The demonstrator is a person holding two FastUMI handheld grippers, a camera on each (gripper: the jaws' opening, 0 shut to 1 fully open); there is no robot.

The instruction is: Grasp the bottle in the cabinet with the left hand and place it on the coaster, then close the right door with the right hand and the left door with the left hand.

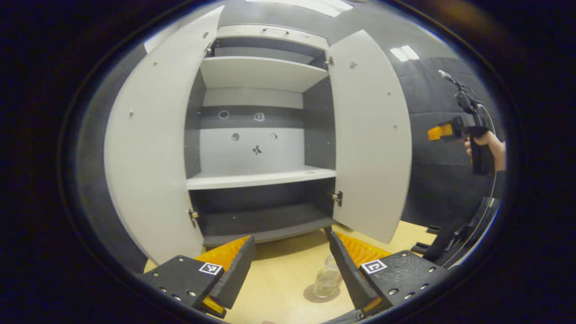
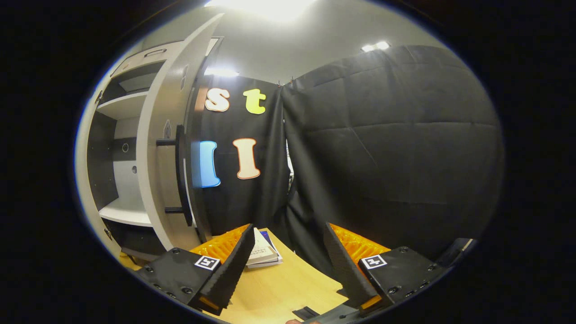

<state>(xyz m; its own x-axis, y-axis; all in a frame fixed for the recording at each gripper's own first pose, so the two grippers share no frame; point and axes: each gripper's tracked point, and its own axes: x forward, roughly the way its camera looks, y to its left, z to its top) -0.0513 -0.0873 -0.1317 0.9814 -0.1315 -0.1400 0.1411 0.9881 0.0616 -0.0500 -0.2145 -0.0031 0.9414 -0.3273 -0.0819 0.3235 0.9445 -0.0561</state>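
In the left gripper view, the grey cabinet (image 1: 261, 180) stands with both doors swung wide, the left door (image 1: 153, 148) and the right door (image 1: 369, 135). Its shelves hold nothing I can see. A clear bottle (image 1: 327, 279) stands upright on a round coaster (image 1: 315, 297) on the wooden table, just inside my right finger. My left gripper (image 1: 290, 274) is open, apart from the bottle. The right gripper (image 1: 443, 132) is held up in a hand at the far right. In the right gripper view, my right gripper (image 2: 288, 270) is open, beside the right door's edge (image 2: 155, 166) with its dark handle (image 2: 180, 175).
The wooden table (image 1: 279, 270) runs in front of the cabinet. A stack of books (image 2: 263, 254) lies on the table behind my right gripper's left finger. Black cloth walls (image 2: 382, 157) close off the booth. Cables and a dark stand (image 1: 450, 243) sit low at the right.
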